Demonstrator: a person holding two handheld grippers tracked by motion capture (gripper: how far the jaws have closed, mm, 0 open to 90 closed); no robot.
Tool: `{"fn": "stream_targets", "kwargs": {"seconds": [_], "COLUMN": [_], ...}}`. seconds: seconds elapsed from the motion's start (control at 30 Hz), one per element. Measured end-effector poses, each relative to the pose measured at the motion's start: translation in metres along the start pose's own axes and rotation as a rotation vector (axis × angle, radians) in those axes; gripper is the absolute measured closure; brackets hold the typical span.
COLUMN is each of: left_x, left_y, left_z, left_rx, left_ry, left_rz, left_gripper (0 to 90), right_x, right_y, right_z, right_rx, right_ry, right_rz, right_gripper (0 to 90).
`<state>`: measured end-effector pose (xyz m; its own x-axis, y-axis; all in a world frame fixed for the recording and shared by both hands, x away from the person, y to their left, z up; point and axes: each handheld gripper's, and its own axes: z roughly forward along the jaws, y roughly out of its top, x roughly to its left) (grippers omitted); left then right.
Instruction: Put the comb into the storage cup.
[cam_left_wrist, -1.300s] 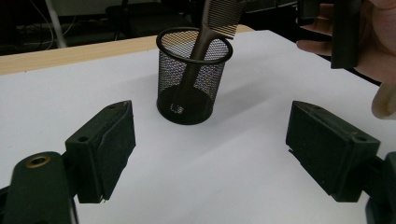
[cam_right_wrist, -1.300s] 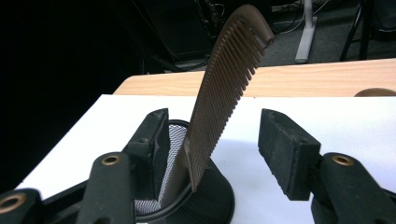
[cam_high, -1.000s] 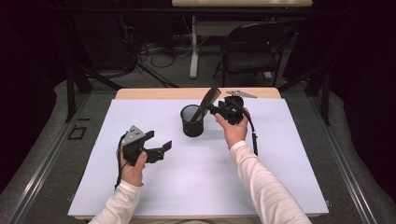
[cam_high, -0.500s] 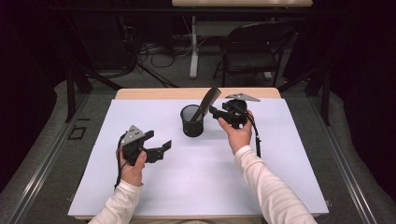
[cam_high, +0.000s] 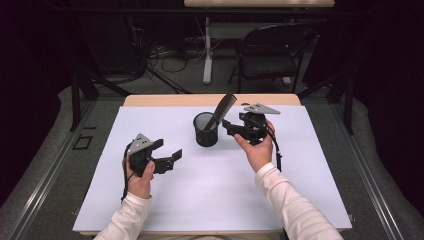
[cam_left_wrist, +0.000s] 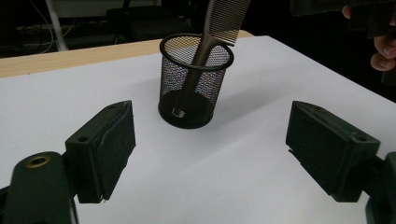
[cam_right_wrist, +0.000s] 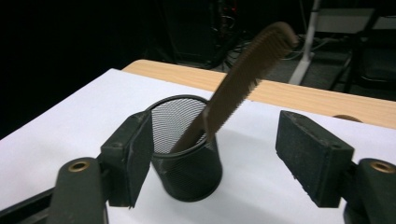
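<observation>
A black mesh cup (cam_high: 205, 134) (cam_left_wrist: 189, 88) (cam_right_wrist: 187, 163) stands upright on the white sheet near the table's far middle. A dark comb (cam_high: 223, 109) (cam_left_wrist: 224, 18) (cam_right_wrist: 247, 70) stands in it, handle down, leaning up and to the right over the rim. My right gripper (cam_high: 229, 127) (cam_right_wrist: 219, 144) is just right of the cup, open, its jaws either side of the cup and comb without touching them. My left gripper (cam_high: 169, 150) (cam_left_wrist: 210, 135) is open and empty at the left, pointing at the cup from a short distance.
The white sheet (cam_high: 210, 185) covers most of the wooden table (cam_high: 165, 100), whose bare edge runs along the far side. A black chair (cam_high: 270, 55) and a table leg (cam_high: 207, 50) stand on the floor beyond. The person's right hand (cam_left_wrist: 380, 46) is at the upper right.
My right gripper has drawn a little to the right and toward the person, away from the comb. The comb, the cup and my left gripper have stayed put.
</observation>
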<state>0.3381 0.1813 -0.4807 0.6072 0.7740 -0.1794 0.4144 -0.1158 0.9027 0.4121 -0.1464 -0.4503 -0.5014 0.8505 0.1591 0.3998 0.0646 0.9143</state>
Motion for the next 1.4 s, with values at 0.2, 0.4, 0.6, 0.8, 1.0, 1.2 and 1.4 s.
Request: {"fn": "stream_targets", "kwargs": {"seconds": [0.2, 0.4, 0.6, 0.8, 1.0, 1.2, 1.4], "left_x": [0.001, 0.003, 0.005, 0.007, 0.009, 0.011, 0.012], "left_y": [0.002, 0.005, 0.007, 0.008, 0.008, 0.008, 0.008], "left_z": [-0.002, -0.007, -0.009, -0.012, -0.014, -0.014, -0.014], "left_rx": [-0.002, -0.009, -0.018, -0.024, -0.030, -0.027, -0.030], "left_ry": [-0.002, -0.005, -0.008, -0.006, -0.002, -0.001, 0.000], "left_rz": [-0.002, 0.001, -0.004, -0.005, -0.009, -0.008, -0.015], "left_gripper": [16.1, 16.1, 16.1, 16.1, 16.1, 16.1, 16.1], "right_x": [0.009, 0.018, 0.023, 0.025, 0.021, 0.014, 0.008], "right_y": [-0.003, -0.006, -0.012, -0.020, -0.034, -0.051, -0.064], "right_z": [-0.011, -0.023, -0.035, -0.051, -0.067, -0.080, -0.087], "right_rx": [-0.008, -0.009, -0.014, -0.020, -0.028, -0.042, -0.040], "right_ry": [0.036, 0.101, 0.128, 0.118, 0.121, 0.095, 0.086], "right_rz": [-0.042, -0.053, -0.061, -0.077, -0.068, -0.058, -0.040], "right_gripper": [25.5, 18.8, 15.6, 15.3, 14.9, 14.9, 14.9]}}
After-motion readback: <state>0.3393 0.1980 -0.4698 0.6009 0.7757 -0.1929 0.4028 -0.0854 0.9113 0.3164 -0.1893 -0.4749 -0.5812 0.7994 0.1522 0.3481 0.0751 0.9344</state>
